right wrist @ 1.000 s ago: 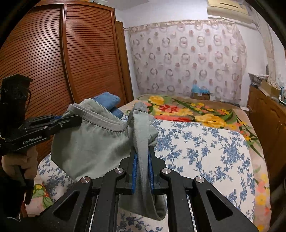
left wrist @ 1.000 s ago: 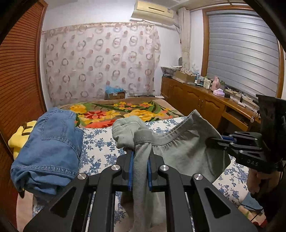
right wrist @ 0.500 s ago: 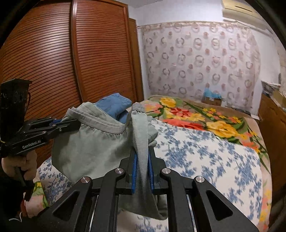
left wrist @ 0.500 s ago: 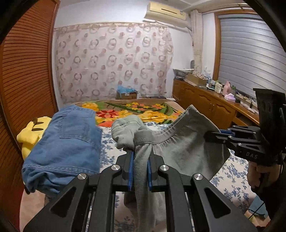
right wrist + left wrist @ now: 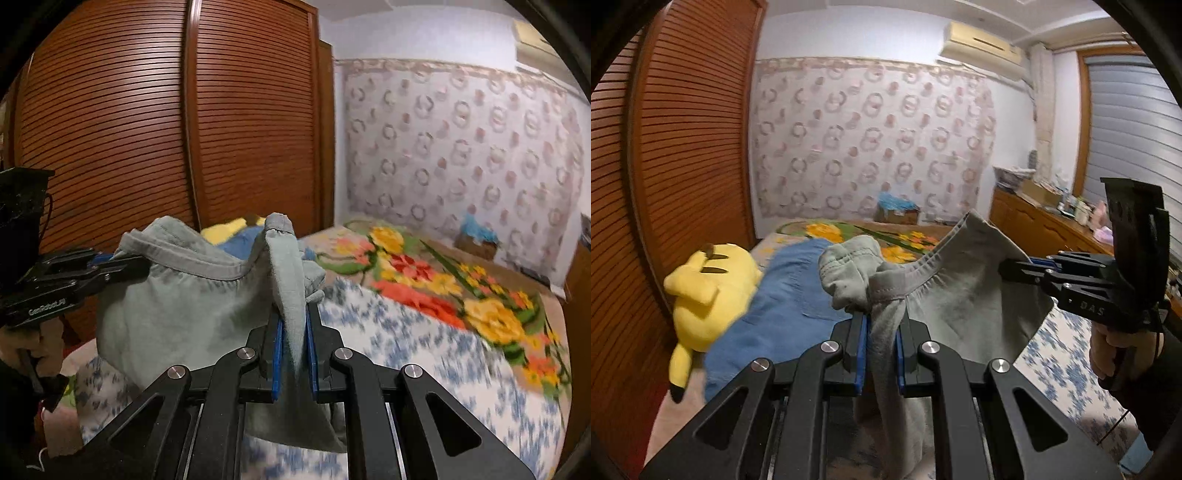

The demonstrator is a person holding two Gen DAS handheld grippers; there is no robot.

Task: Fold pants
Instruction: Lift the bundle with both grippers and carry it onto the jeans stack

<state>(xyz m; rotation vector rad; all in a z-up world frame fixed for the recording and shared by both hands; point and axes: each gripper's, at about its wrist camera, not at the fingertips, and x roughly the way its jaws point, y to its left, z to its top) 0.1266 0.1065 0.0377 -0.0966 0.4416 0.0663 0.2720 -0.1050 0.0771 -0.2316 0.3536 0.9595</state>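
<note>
A: Start at the jaws. What has the left gripper (image 5: 881, 350) got?

B: Its jaws are closed on a bunched fold of the grey pants (image 5: 960, 306), cloth pinched between the blue pads (image 5: 862, 354). A lump of waistband sticks up just beyond the tips.

A: And the right gripper (image 5: 294, 354)?

B: Same story: jaws clamped on another gathered bit of the pants (image 5: 177, 302), with fabric hanging down below them. In the left view the right gripper (image 5: 1015, 266) bites the far side of the waistband.

A: So where are the pants?

B: Held up in the air between the two grippers, above the bed (image 5: 406, 354). The waistband sags in a curve between the two grips, and the rest hangs below.

A: How will they handle?

B: I judge them light and very soft, like jersey. They droop and crumple wherever unsupported, so they won't keep a shape until laid flat. Not slippery, not fragile.

A: Best hold?

B: The waistband corners, I'd say; the elastic seam is thick and gives firm purchase. Pulling the grips apart should take out the sag.

A: Anything nearby?

B: Blue jeans (image 5: 783, 306) and a yellow plush (image 5: 701, 295) lie on the bed beyond, by the wardrobe (image 5: 683, 129).
</note>
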